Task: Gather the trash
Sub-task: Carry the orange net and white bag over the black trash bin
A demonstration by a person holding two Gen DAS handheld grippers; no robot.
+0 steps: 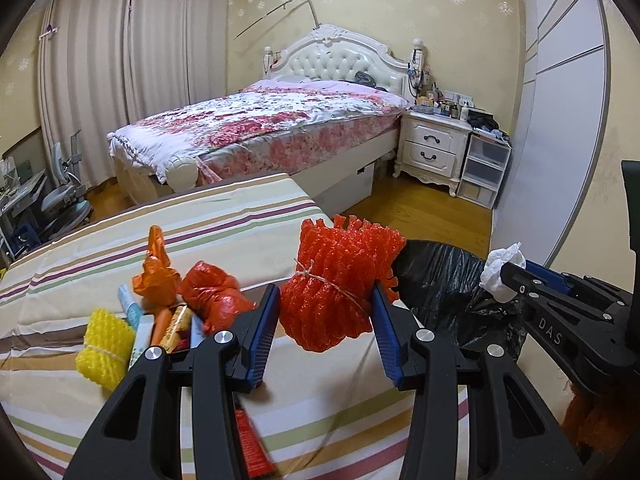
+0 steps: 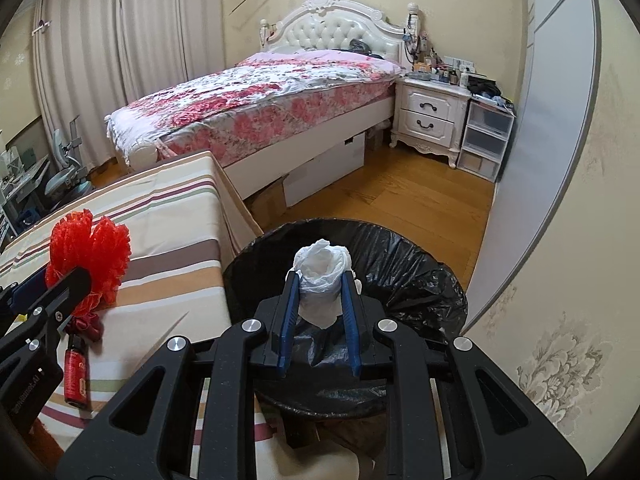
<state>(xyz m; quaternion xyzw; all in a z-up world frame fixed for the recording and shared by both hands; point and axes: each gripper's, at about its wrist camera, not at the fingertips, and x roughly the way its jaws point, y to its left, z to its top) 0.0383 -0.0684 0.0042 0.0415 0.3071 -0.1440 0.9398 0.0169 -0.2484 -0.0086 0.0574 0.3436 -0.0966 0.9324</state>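
Landmark: bin [image 2: 420, 264], lined with a black bag, standing just beside the striped table [image 1: 240, 216].

Right gripper [image 2: 320, 300]: jaws pinching one white wad [image 2: 320, 276], held over the bin's mouth.
Left gripper [image 1: 326, 312]: jaws pinching one red foam net [image 1: 336, 280], tied with string, above the table edge nearest the bin.

Step in hand, as judged: drop the wad, then bring the net across. Best done by spreading the right jaws only while the wad sits well inside the rim, then clearing that gripper aside so the left has room over the opening. The net is wide and springy; it should be centred over the bin before release, or it may catch on the rim.

Count, on the table away from the bin:
- yellow foam net [image 1: 104, 350]: one
- orange bag [image 1: 156, 276]: one
- red bag [image 1: 216, 296]: one
- red tube [image 2: 76, 376]: one
- wrappers and small packets [image 1: 160, 324]: several, number unclear

Bins: one. Grippers: two.
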